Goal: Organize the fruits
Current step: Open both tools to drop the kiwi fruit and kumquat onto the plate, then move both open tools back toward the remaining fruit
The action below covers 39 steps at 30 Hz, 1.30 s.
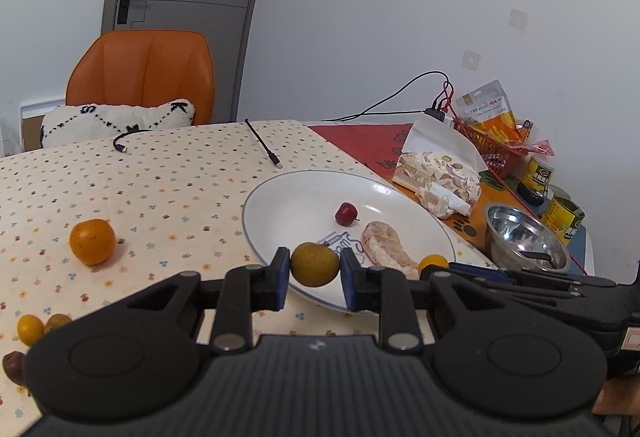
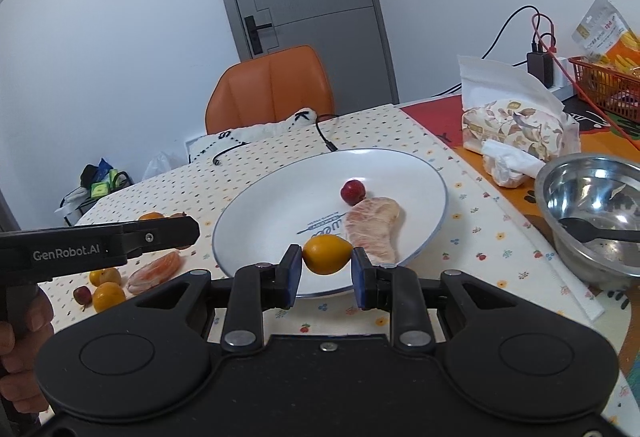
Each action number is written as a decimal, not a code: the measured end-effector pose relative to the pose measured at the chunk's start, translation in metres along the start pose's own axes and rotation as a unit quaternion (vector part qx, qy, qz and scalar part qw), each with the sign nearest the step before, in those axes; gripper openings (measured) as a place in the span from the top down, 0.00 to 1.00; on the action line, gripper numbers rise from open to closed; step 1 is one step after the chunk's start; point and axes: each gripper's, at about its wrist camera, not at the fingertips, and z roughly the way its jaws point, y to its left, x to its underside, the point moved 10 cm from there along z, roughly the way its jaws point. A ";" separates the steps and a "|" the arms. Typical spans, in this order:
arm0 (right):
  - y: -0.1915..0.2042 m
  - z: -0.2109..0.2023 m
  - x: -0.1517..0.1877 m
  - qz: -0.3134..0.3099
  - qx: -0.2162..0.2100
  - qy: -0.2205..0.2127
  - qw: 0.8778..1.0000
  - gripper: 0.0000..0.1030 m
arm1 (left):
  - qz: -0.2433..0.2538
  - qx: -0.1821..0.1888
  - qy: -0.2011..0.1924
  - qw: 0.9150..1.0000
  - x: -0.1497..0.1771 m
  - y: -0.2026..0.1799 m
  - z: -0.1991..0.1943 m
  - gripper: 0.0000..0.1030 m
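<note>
Left wrist view: the left gripper (image 1: 315, 269) is clenched on a dull yellow-brown round fruit (image 1: 315, 264), its blue pads pressed against both sides, held over the near rim of the white plate (image 1: 288, 205). In the right wrist view the right gripper (image 2: 327, 264) likewise grasps a small bright yellow fruit (image 2: 327, 255) with a pointed end, also over the plate's near edge. On the plate already lie a small red fruit (image 2: 353, 191) and a peeled pomelo segment (image 2: 374, 227), touching or nearly touching each other.

The step in hand appears to be setting both carried fruits down on the plate. To do it well, each gripper should move past the rim and lower until the fruit is close to the plate's surface before the jaws part; both fruits are round and would likely roll if dropped from height or released on the sloping rim. The bare left half of the plate seems the safest landing place, clear of the pomelo. With the two grippers just beside each other, releasing one at a time would lessen the chance of a knock.

An orange (image 1: 92, 241) and several small fruits (image 2: 105, 285) lie on the dotted tablecloth (image 1: 160, 189), not yet gathered.
</note>
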 end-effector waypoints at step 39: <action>0.003 -0.017 -0.001 0.004 -0.007 -0.015 1.000 0.33 | -0.014 -0.042 -0.014 0.999 -0.011 0.016 -0.007 0.23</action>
